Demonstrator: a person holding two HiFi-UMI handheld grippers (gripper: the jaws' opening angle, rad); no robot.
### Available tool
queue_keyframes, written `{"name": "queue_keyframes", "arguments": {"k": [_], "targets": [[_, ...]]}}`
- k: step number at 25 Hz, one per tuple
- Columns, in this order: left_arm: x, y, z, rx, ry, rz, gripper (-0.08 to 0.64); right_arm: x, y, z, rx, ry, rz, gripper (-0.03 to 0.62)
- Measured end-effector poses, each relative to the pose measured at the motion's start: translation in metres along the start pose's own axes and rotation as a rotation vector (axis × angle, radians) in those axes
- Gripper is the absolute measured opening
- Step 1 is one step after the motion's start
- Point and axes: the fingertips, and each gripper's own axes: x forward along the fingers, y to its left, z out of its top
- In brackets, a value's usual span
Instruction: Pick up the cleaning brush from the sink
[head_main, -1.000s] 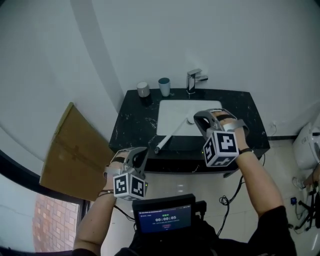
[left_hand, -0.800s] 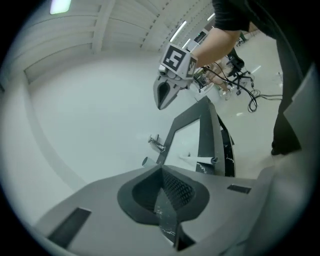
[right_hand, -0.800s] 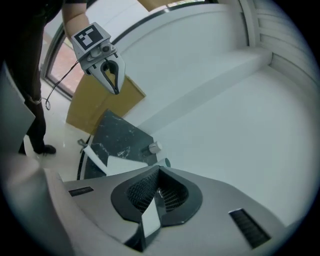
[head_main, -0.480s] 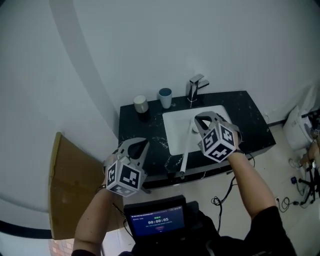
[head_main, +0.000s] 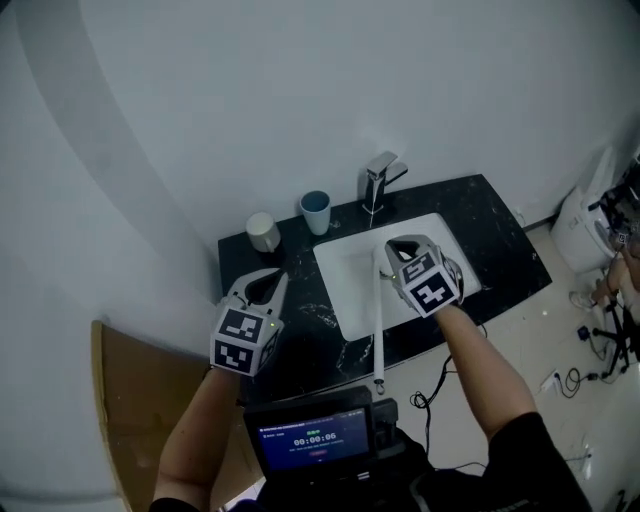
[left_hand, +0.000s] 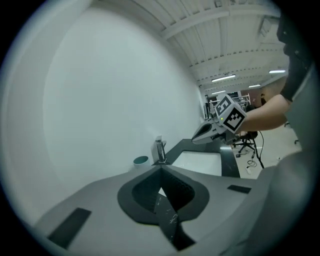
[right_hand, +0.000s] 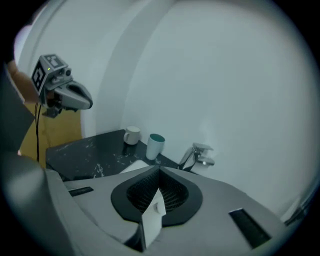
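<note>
Since 0.5 s ago the cleaning brush (head_main: 378, 320) has swung straight; head view: it hangs from the right gripper (head_main: 392, 247) over the sink (head_main: 345, 295), reaching beyond the counter (head_main: 490, 235). Left gripper view: left gripper (left_hand: 165, 200) jaws closed, empty. Right gripper view: I read 2 jaws clamped on its white end.

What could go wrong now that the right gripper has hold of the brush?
1. The right gripper grips the brush near one end, so the long handle could swivel or slip in the fingers.
2. The free end reaches past the counter edge toward the screen, so a swing might strike either.
</note>
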Motion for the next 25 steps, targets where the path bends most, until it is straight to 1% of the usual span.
{"name": "queue_keyframes", "arguments": {"k": [2,4,6,8,9,10,11,12,13,15,17,18,20,22,24,25], "targets": [[0.019,0.014,-0.014,-0.065,0.038,-0.036,0.018,0.021,0.004,-0.014,0.163,0.05,0.012,0.006],[0.038,0.029,-0.028,-0.109,0.062,-0.065,0.017,0.044,0.01,-0.031,0.307,0.099,0.012,0.006],[0.057,0.038,-0.044,-0.127,0.086,-0.096,0.018,0.066,0.02,-0.053,0.418,0.153,0.001,0.006],[0.075,0.045,-0.064,-0.145,0.133,-0.127,0.018,0.088,0.028,-0.081,0.545,0.234,-0.024,0.006],[0.085,0.048,-0.073,-0.152,0.162,-0.136,0.018,0.097,0.032,-0.094,0.617,0.276,-0.035,0.039],[0.093,0.051,-0.083,-0.163,0.193,-0.138,0.018,0.104,0.037,-0.105,0.68,0.313,-0.041,0.092],[0.101,0.052,-0.093,-0.183,0.224,-0.138,0.018,0.11,0.043,-0.116,0.725,0.349,-0.042,0.091],[0.107,0.053,-0.102,-0.212,0.254,-0.137,0.018,0.116,0.049,-0.129,0.747,0.391,-0.044,0.092],[0.114,0.054,-0.11,-0.241,0.28,-0.137,0.018,0.122,0.054,-0.143,0.747,0.442,-0.048,0.091],[0.127,0.059,-0.121,-0.28,0.323,-0.133,0.021,0.13,0.061,-0.171,0.726,0.553,-0.056,0.092],[0.136,0.061,-0.13,-0.314,0.365,-0.136,0.097,0.135,0.069,-0.191,0.72,0.658,-0.047,0.18],[0.139,0.06,-0.134,-0.333,0.38,-0.14,0.097,0.137,0.074,-0.199,0.723,0.699,-0.034,0.189],[0.143,0.059,-0.138,-0.354,0.392,-0.139,0.097,0.144,0.081,-0.21,0.724,0.752,0.003,0.196],[0.148,0.06,-0.14,-0.359,0.405,-0.139,0.095,0.153,0.087,-0.218,0.728,0.792,0.041,0.195],[0.148,0.058,-0.144,-0.356,0.422,-0.147,0.095,0.158,0.095,-0.223,0.766,0.817,0.067,0.193],[0.147,0.057,-0.144,-0.352,0.426,-0.151,0.095,0.159,0.098,-0.224,0.784,0.826,0.075,0.163]]}}
